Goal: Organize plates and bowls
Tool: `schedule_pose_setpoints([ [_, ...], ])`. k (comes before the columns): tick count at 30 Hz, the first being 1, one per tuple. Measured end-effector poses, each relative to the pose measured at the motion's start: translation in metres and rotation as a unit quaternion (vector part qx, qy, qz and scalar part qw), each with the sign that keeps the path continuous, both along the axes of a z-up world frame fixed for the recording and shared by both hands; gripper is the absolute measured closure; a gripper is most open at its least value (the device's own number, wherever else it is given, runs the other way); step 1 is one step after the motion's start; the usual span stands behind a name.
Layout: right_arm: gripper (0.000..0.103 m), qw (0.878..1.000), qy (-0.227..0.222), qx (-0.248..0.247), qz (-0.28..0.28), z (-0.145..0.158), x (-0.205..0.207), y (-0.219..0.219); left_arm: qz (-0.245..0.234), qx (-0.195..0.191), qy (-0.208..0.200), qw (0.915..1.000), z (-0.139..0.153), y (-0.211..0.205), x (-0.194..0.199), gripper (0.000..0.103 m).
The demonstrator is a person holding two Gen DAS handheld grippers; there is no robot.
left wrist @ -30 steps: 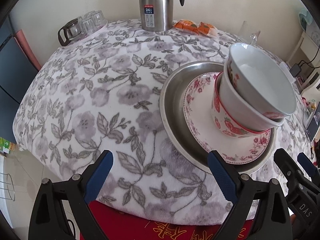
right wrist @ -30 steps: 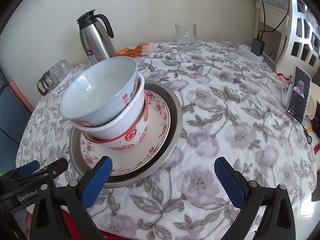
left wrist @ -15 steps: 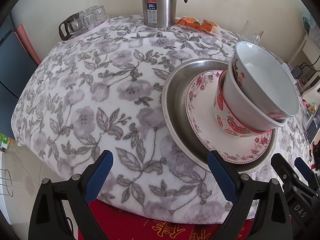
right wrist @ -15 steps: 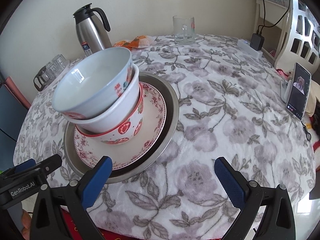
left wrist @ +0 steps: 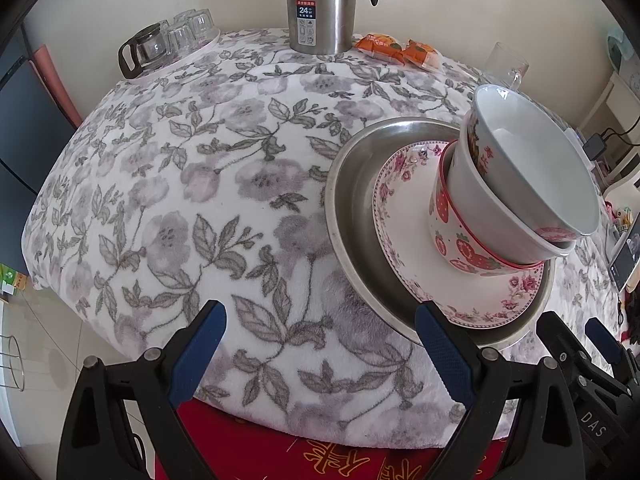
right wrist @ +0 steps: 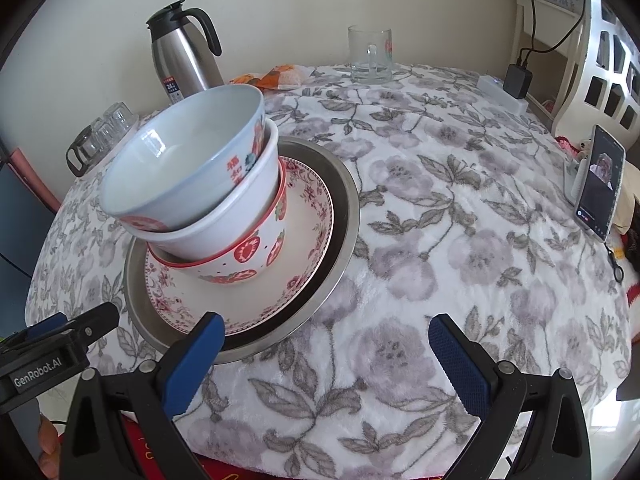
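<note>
I am viewing 1 stack from 2 wrist cameras, with the stainless steel tray [right wrist: 340, 216] serving as landmark. The floral plate [right wrist: 308, 240] is lying inside the tray, the strawberry bowl [right wrist: 248, 256] is standing on that plate, a plain white bowl [right wrist: 224, 220] is nesting in the strawberry bowl, and a pale blue-white bowl [right wrist: 180, 160] with red characters is sitting topmost. The 2 upper bowls are leaning toward the tray's left rim rather than sitting level. I am judging the gathering as largely done, since I am seeing no loose plate or bowl elsewhere on the flowered tablecloth [right wrist: 460, 240]; what is remaining is probably levelling the tilted bowls.

I am holding the left gripper [left wrist: 320, 340] just in front of the tray's near-left rim, jaws spread wide and empty, one blue pad overlapping the rim in view; I am unable to tell whether it is touching. I am holding the right gripper [right wrist: 324, 344] at the tray's near-right rim, likewise spread and carrying nothing.

Beyond the tray, a steel thermos jug [right wrist: 184, 60], orange snack packets [left wrist: 396, 50], a glass mug [right wrist: 370, 56] and a cluster of small glasses [left wrist: 172, 40] are standing near the wall. Right of the tray, well apart, a phone [right wrist: 600, 188] is leaning upright.
</note>
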State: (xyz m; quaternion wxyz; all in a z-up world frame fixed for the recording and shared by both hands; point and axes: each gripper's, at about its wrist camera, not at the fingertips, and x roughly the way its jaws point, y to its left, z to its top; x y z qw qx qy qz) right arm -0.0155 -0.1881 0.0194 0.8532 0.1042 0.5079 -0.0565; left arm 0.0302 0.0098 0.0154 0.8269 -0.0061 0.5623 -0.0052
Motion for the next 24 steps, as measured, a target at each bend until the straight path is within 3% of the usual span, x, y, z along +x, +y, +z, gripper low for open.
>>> schedule_pose_setpoints([
  [24, 0.000, 1.000, 0.011, -0.002, 0.003, -0.0042, -0.0005, -0.0002, 0.007, -0.004, 0.003, 1.0000, -0.0018, 0.0017, 0.0010, 0.007],
])
